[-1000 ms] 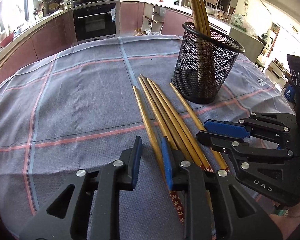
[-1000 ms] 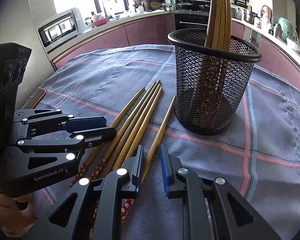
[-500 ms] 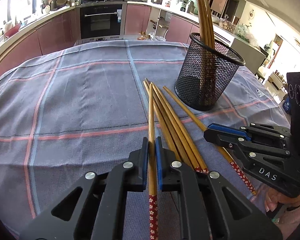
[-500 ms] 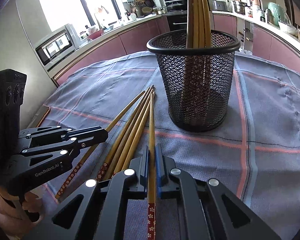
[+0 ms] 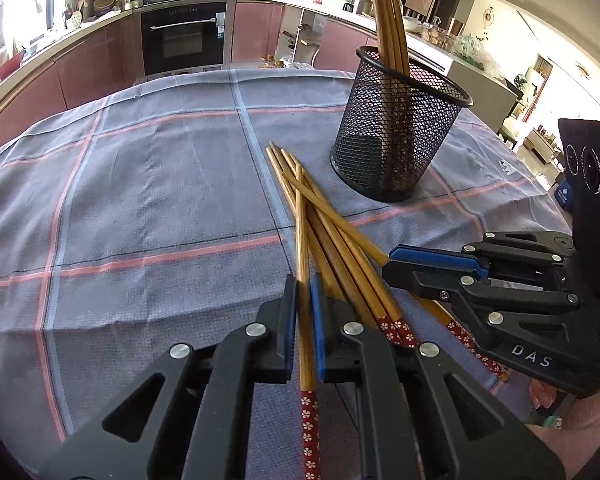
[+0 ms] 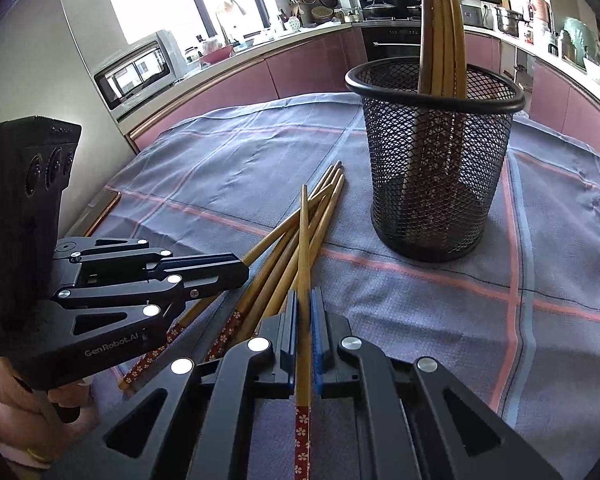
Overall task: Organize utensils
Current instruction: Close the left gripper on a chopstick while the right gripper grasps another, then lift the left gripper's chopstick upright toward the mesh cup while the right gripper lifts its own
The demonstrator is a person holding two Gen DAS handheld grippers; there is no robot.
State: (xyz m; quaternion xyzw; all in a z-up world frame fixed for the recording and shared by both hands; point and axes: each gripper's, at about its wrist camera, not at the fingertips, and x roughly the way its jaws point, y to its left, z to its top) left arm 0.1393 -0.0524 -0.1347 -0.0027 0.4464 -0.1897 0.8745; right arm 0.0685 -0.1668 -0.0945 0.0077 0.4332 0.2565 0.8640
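**Two chopsticks gripped, several already in the holder, a few left on the cloth**

A table is seen covered by a grey-blue checked tablecloth [image 5: 148,184], with a kitchen of pink cabinets and a built-in oven behind it. On the cloth a black wire-mesh holder [image 5: 396,136] is stood upright; a small bunch of wooden chopsticks [image 5: 386,20] has already been placed in it, their thin ends rising above the rim. That part of the job can be judged as done.

Just beside the holder, a loose pile of chopsticks [image 5: 340,240] is left lying on the cloth, crossed over one another, their red flower-patterned ends pointed toward the cameras. About four or five appear to remain, though the exact count cannot be told where they overlap.

The left gripper [image 5: 303,304] is closed narrowly on one chopstick [image 5: 302,240], which is clamped between the blue pads and points out over the pile. The right gripper [image 6: 305,312] is likewise closed on a single chopstick [image 6: 303,240], seen the same way from its own camera. Whether either stick has been lifted clear of the pile cannot be told.

The task is judged roughly half finished: the two held sticks are yet to be carried to the holder and dropped in, and the remaining ones on the cloth are yet to be collected.
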